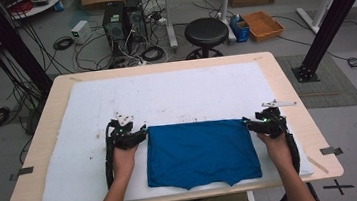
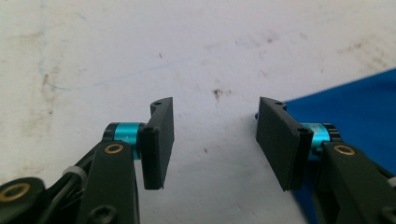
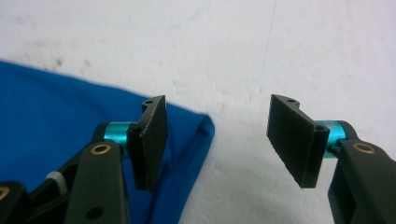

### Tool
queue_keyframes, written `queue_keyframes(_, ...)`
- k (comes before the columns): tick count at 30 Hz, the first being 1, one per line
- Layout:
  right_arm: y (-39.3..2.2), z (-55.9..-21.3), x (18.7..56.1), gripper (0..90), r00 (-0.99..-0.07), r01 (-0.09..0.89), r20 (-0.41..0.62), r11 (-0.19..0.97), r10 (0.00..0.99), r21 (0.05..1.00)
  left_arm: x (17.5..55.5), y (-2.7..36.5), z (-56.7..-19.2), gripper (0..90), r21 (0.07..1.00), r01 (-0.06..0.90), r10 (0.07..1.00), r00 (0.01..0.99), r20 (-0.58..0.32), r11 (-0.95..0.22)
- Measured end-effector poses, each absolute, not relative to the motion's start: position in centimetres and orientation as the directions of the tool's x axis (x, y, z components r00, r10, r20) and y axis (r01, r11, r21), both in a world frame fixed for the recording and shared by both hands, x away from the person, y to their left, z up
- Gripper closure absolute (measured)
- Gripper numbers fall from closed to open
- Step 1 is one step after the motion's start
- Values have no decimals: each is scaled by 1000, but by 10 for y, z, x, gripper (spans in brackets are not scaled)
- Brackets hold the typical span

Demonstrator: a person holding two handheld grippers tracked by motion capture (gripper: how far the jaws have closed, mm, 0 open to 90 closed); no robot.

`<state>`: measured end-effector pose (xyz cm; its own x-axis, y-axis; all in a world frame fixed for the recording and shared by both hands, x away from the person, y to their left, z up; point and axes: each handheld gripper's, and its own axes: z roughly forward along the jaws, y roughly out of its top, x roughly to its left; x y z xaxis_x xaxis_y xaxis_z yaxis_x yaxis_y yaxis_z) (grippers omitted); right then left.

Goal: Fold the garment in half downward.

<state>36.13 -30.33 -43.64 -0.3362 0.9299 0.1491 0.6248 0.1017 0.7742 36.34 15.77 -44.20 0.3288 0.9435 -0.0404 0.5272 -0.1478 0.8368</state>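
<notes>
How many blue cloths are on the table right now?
1. The blue cloth lies folded flat on the white mat, near the table's front edge, between the open left gripper and open right gripper.

White padded mat [image 1: 92, 109] on the light wooden table [image 1: 292, 98]: bare from far edge to mid-table, free passage throughout. Sole obstruction: folded blue cloth [image 1: 202, 151], flat at the near edge, centre. Narrow bare strips remain toward both near corners.

left gripper [image 1: 142, 133]: at cloth's [image 1: 201, 151] far left corner, jaws apart, nothing between | right gripper [image 1: 248, 123]: at cloth's far right corner, jaws apart, nothing clamped | forearms: flanking cloth, reaching in from near edge, hands wrapped on gripper bodies
</notes>
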Motion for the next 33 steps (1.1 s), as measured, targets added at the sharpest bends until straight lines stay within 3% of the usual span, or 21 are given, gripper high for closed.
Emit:
queue_keyframes(2, -307, -435, 362, 390, -334, 617, 177, 73, 926, 784, 365, 157, -440, 469, 851, 506, 926, 371, -72, -137)
queue_keyframes(6, -303, -443, 371, 524, -354, 653, 156, 124, 922, 747, 373, 146, -447, 477, 820, 536, 906, 420, -51, -203)
queue_keyframes(8, -297, -448, 376, 591, -402, 664, 149, 175, 904, 727, 375, 142, -451, 613, 791, 563, 898, 439, -38, -242)
queue_keyframes(9, -292, -449, 375, 671, -409, 650, 101, 212, 907, 730, 375, 140, -451, 705, 792, 560, 895, 445, -38, -245)
queue_keyframes(10, -291, -448, 375, 818, -430, 643, 95, 231, 898, 730, 375, 140, -451, 801, 782, 570, 897, 440, -33, -251)
queue_keyframes(12, -289, -447, 374, 879, -457, 633, 75, 265, 886, 728, 376, 140, -451, 881, 782, 576, 899, 436, -47, -239)
queue_keyframes(15, -290, -444, 376, 887, -442, 618, 21, 288, 897, 731, 377, 144, -451, 891, 784, 590, 906, 413, -88, -193)
queue_keyframes(28, -304, -442, 389, 865, -367, 589, 35, 203, 929, 783, 389, 149, -448, 886, 852, 520, 908, 381, -172, -57)
queue_keyframes(29, -306, -441, 388, 840, -363, 584, 36, 197, 931, 787, 388, 152, -446, 835, 860, 507, 905, 388, -174, -52)
queue_keyframes(31, -311, -440, 385, 644, -361, 565, 43, 182, 931, 804, 384, 158, -441, 750, 873, 488, 878, 421, -227, -9)
queue_keyframes(33, -316, -438, 381, 569, -390, 537, 43, 189, 920, 822, 378, 164, -435, 715, 894, 448, 851, 476, -221, -19)
